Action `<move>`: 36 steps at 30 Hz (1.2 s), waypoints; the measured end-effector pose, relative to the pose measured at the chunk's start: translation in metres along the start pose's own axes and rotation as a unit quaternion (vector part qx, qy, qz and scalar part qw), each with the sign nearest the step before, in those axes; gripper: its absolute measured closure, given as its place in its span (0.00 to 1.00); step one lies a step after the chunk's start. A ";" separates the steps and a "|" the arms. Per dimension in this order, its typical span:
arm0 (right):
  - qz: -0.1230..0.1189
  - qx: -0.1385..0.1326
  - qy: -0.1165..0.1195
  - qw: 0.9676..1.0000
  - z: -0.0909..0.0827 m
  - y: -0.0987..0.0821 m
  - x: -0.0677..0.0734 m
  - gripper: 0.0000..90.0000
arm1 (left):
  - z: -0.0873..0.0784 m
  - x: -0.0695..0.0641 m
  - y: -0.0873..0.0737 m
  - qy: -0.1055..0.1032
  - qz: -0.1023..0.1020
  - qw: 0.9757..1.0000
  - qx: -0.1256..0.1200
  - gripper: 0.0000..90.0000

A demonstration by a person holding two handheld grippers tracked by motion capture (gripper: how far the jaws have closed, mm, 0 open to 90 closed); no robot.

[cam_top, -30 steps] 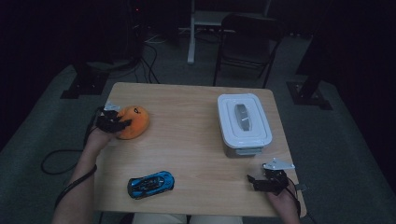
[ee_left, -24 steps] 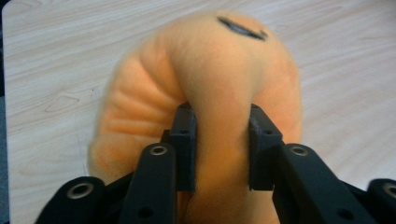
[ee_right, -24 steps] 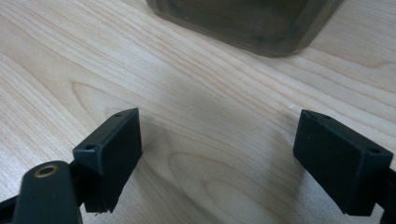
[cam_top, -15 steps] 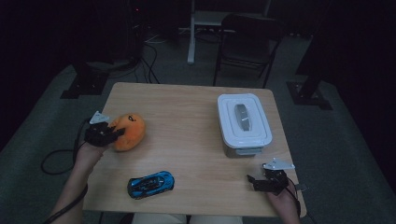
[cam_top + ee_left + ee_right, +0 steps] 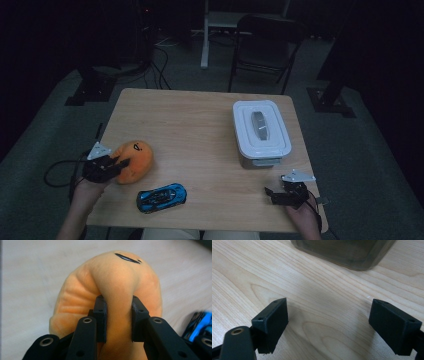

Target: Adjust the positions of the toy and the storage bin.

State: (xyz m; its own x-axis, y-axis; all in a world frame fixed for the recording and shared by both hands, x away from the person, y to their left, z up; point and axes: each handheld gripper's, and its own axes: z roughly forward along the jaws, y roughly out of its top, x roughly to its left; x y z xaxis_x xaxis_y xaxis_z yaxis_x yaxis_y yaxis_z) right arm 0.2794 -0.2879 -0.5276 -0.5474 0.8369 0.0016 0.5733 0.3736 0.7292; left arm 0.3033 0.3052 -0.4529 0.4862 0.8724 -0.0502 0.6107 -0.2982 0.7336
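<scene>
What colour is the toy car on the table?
The small toy car is bright blue with black; high view shows it best.

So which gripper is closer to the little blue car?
Left. The left gripper sits just up and left of the blue car, squeezing the orange plush toy. The right gripper is open, much farther off on the car's other side.

Orange plush toy point(image 5: 110, 290) between hand-held gripper point(image 5: 116, 317) jaws
</scene>
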 end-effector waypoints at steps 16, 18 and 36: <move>0.014 0.004 -0.011 1.000 0.000 0.000 -0.002 0.13 | -0.017 -0.014 0.013 -0.040 0.014 0.998 -0.050 0.13; 0.013 0.004 -0.012 1.000 0.000 0.000 -0.002 0.13 | -0.019 -0.018 0.017 -0.050 0.018 0.997 -0.057 0.11; 0.028 -0.036 -0.060 0.997 -0.020 0.002 -0.021 0.13 | 0.054 -0.093 0.068 -0.117 0.090 0.989 -0.030 0.01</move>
State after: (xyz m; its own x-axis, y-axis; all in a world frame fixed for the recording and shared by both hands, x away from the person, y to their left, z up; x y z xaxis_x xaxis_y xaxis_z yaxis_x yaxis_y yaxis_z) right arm 0.2800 -0.3130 -0.5127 -0.4366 0.8990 -0.0355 0.5530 0.2993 0.7776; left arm 0.3332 0.1830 -0.4349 0.7195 0.6914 -0.0655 0.4658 -0.4105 0.7839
